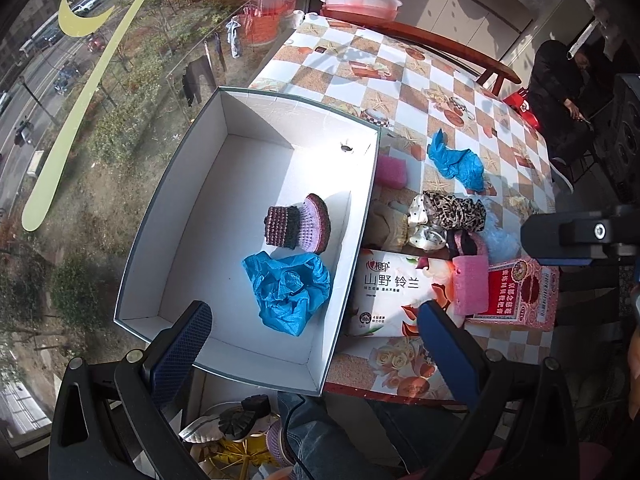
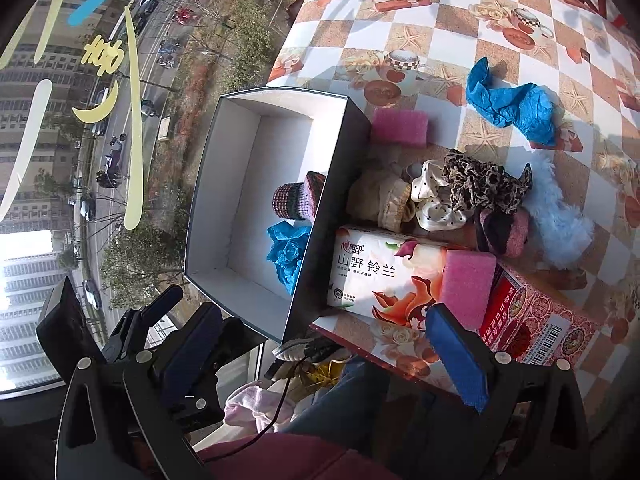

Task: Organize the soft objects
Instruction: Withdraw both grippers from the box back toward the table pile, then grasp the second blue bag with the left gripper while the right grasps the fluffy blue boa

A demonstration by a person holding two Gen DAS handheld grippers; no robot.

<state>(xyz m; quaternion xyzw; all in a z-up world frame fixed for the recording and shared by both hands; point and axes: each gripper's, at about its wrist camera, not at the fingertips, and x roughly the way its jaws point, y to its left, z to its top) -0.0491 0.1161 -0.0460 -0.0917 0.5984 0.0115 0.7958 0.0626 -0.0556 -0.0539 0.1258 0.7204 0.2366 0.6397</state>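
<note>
A checkered tabletop [image 2: 472,20] stands against a big window overlooking a street, with a white box [image 1: 192,216] at its window-side edge.

Two soft things already lie in the box: a crocheted piece [image 1: 298,226] in purple and dark yarn and a crumpled blue cloth [image 1: 288,290] just beside it. That looks like an early stage, since most of the pile is still outside.

Left on the tabletop: a second blue cloth [image 2: 516,100] well apart from the box, a pink sponge [image 2: 400,126] touching the box's outer wall, and a cluster between them of a beige bundle [image 2: 380,200], a white dotted scrunchie [image 2: 434,200], a leopard scrunchie [image 2: 484,182], a dark-and-pink knit [image 2: 504,232] and a pale blue fluffy thing [image 2: 560,224]. Another pink sponge [image 2: 468,282] rests on a tissue pack [image 2: 380,276] and a red carton [image 2: 540,320].

The left tongs [image 1: 316,320] hover over the box's near end, fingers wide apart and empty. The right tongs [image 2: 324,336] are likewise spread and empty, near the tissue pack.
</note>
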